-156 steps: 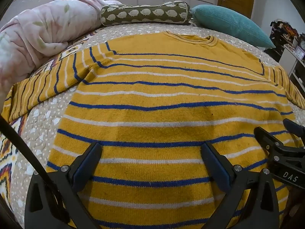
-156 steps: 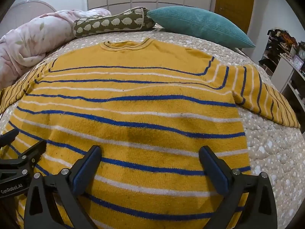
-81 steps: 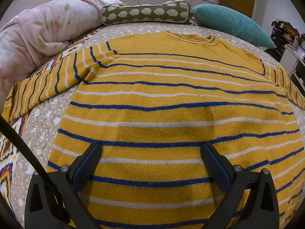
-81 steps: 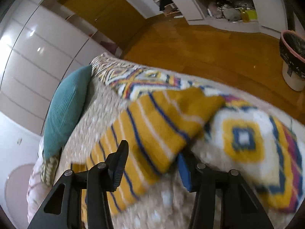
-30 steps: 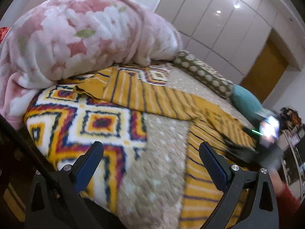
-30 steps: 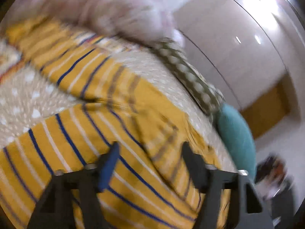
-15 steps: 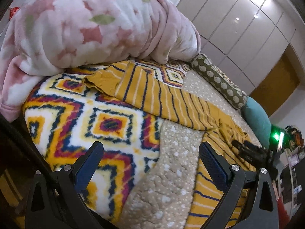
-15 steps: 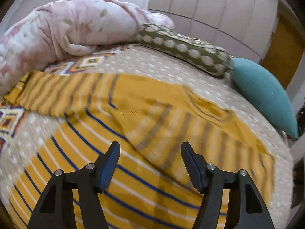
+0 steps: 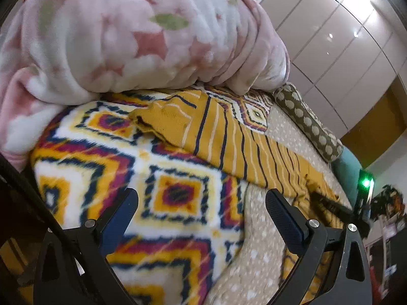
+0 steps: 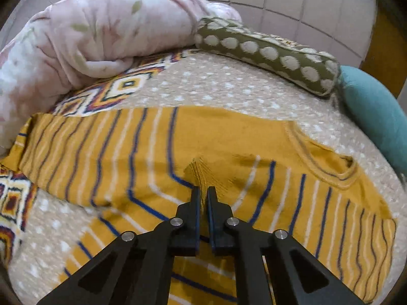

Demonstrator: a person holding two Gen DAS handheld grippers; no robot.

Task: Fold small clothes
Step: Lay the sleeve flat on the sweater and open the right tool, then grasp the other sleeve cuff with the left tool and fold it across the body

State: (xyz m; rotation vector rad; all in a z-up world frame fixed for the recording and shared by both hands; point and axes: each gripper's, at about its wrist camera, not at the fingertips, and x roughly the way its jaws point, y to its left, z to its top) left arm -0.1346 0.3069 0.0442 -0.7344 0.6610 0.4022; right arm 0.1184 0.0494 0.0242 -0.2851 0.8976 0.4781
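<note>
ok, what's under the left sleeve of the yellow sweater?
The left sleeve lies across the patterned blanket and, nearer the body, the dotted beige bedspread. Its cuff end sits against the pink floral comforter. What lies directly beneath the sleeve is covered.

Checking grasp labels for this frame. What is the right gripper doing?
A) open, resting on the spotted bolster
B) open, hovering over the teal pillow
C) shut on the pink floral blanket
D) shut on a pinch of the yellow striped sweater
D: in the right wrist view the right gripper has its jaws nearly together, having just been closing, with a ridge of the yellow striped sweater bunched up between the pads.
</note>
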